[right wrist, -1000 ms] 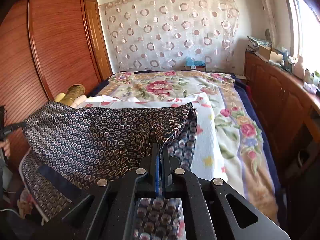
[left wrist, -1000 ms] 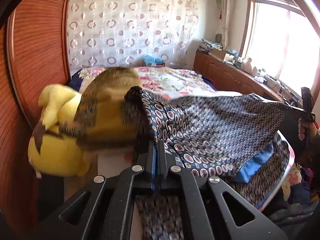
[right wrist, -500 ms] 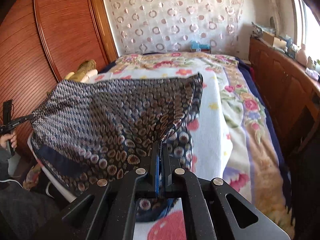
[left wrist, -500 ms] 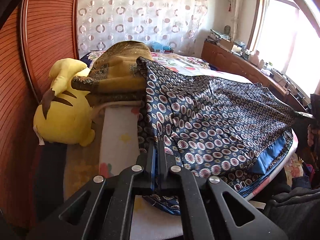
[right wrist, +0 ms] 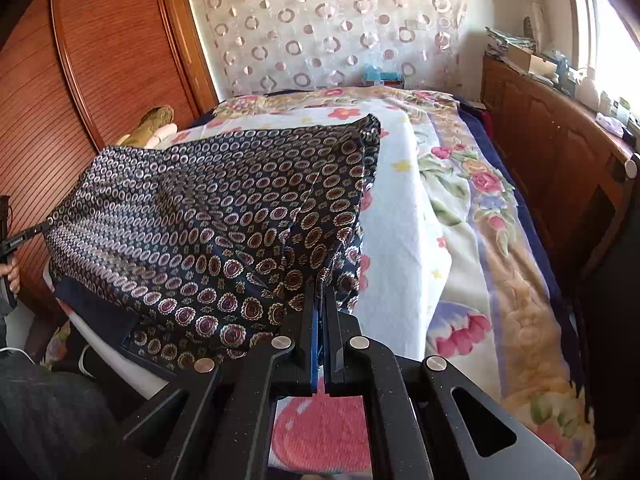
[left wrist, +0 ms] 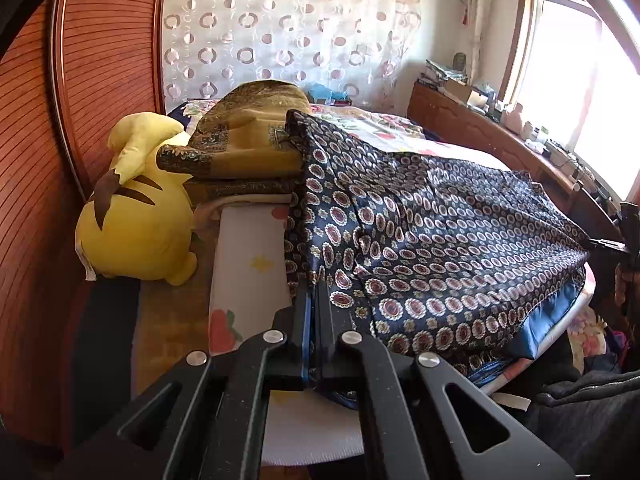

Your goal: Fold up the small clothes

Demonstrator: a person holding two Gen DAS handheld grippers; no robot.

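A dark blue garment with a ringed medallion print [left wrist: 432,236] lies spread over the near edge of the bed; it also shows in the right wrist view [right wrist: 224,216]. My left gripper [left wrist: 312,286] is shut on its left near edge. My right gripper [right wrist: 319,280] is shut on its right near edge. The cloth is stretched between the two grippers, and its far part rests on the white floral sheet [right wrist: 400,216]. The right gripper shows at the far right of the left wrist view [left wrist: 604,242], and the left gripper at the far left of the right wrist view [right wrist: 38,228].
A yellow plush toy [left wrist: 136,224] and a folded mustard patterned blanket [left wrist: 248,144] sit at the bed's left side by the wooden wardrobe [left wrist: 48,160]. A floral bedspread [right wrist: 492,216] covers the bed. A wooden cabinet [right wrist: 560,152] runs along the right wall under the window.
Both grippers have come down and back towards the near edge of the bed with the garment, which has dropped from hanging in the air to lying on the sheet.
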